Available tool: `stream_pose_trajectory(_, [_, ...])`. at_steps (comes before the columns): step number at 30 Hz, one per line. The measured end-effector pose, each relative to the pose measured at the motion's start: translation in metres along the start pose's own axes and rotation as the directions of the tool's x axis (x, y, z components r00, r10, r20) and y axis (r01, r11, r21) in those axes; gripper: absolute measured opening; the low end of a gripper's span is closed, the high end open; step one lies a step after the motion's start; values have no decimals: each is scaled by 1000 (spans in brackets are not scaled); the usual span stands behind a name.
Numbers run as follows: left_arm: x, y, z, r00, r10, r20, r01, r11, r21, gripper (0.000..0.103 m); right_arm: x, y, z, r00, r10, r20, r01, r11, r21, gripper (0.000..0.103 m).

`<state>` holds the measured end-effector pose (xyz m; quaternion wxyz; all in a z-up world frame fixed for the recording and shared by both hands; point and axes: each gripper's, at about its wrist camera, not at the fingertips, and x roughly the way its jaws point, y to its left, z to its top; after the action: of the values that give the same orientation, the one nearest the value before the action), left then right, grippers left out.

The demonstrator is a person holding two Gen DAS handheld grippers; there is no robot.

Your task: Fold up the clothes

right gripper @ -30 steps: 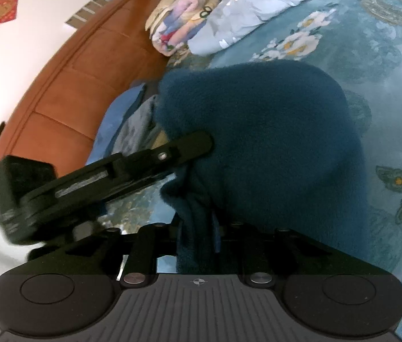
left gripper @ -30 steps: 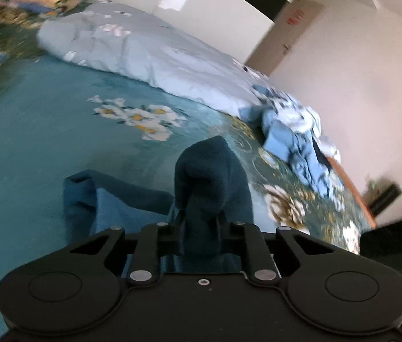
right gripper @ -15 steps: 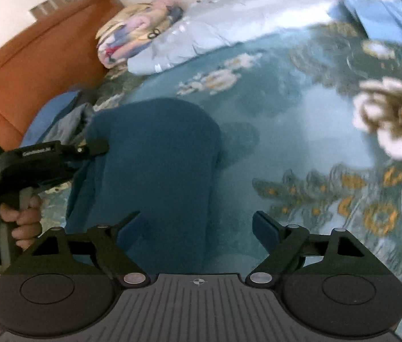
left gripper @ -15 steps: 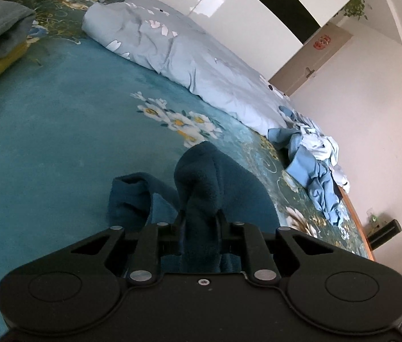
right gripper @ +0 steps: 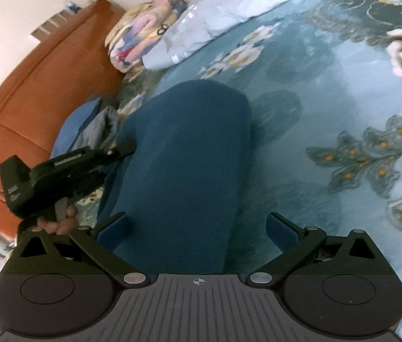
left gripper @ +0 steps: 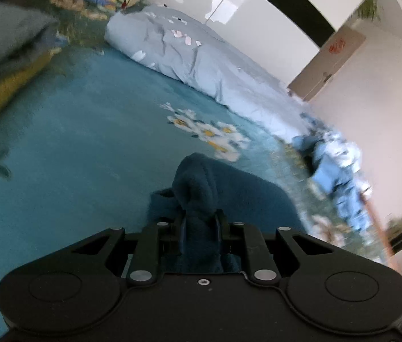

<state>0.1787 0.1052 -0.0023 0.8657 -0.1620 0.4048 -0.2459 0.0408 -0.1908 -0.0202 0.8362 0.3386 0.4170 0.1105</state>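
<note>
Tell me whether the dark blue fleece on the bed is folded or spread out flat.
Folded. The fleece lies doubled into a narrow band with a rounded far end, one corner bunched in the left tongs.

The folded clothes stack (left gripper: 7, 57) at the bed's left edge is blurred; the fleece garment's (right gripper: 184, 171) near end is hidden behind the right gripper's body.

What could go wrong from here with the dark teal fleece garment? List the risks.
1. The left tongs pinch only a bunched corner of the dark teal fleece garment; pulling further could drag the fold askew.
2. The right tongs are opening and press on nothing, so that side lies loose on the teal floral bedspread and may slump open.
3. The left tongs sit close beside the right ones; they could bump.
</note>
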Motion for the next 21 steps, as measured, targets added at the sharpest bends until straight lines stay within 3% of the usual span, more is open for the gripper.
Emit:
stream_pose_trajectory(5, [18, 17, -8, 999, 4, -41, -6, 999, -52, 20, 1, 9, -2, 1000, -12, 0, 12, 999, -46, 103])
stream_pose_trajectory(10, [18, 17, -9, 999, 15, -47, -17, 999, -47, 21, -31, 29, 7, 991, -49, 128, 70, 984, -164, 103])
stream_pose_trajectory(14, [14, 12, -8, 999, 15, -46, -17, 999, -34, 22, -45, 45, 12, 984, 49, 171, -14, 980, -198, 101])
stream_pose_trajectory(16, [12, 12, -7, 999, 15, -47, -17, 999, -41, 23, -39, 51, 10, 987, 62, 150, -29, 976, -217, 96])
stream_pose_trajectory(19, [6, 11, -6, 999, 10, -40, -12, 999, -49, 25, -28, 53, 8, 991, 65, 119, -38, 976, -215, 76])
stream_pose_trajectory(21, [2, 10, -4, 999, 5, -34, -7, 999, -49, 26, -23, 51, 8, 993, 64, 101, -42, 978, -204, 51])
